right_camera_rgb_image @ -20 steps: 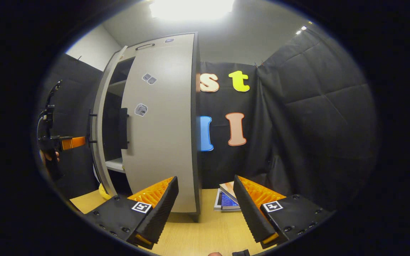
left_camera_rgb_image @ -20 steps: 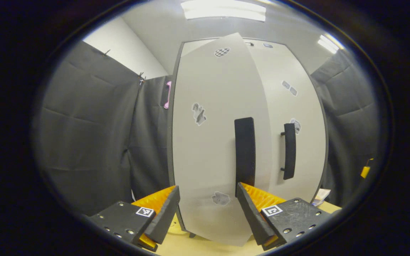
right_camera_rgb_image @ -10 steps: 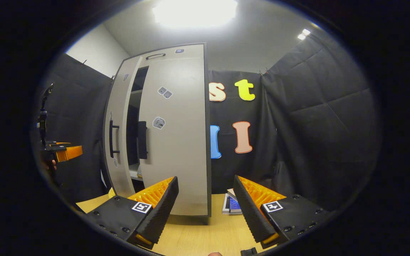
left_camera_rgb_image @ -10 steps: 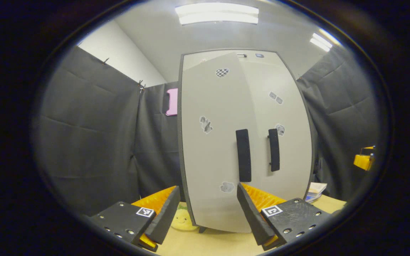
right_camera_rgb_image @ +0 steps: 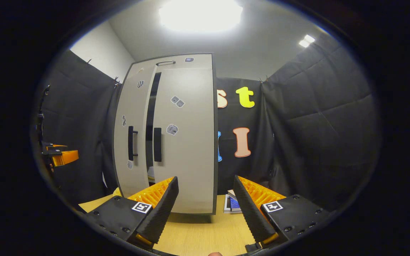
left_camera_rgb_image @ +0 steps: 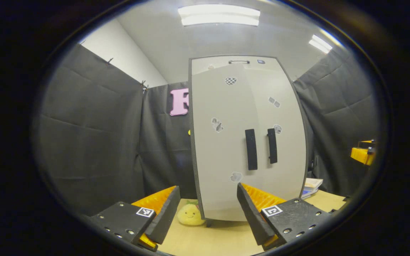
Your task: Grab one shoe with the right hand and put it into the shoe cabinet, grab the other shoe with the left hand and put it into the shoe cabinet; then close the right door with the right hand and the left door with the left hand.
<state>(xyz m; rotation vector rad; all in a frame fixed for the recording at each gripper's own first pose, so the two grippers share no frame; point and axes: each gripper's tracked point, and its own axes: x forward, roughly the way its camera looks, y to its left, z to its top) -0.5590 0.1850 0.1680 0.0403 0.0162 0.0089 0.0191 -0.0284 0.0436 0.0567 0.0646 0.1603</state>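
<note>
Grey shoe cabinet (left_camera_rgb_image: 247, 142) doors carry small stickers, none legible.

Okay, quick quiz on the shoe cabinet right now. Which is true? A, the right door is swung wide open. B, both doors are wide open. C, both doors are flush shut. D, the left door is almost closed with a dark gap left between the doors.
D: in the right gripper view the left door stands slightly ajar, with a dark gap between it and the closed right door.
</note>
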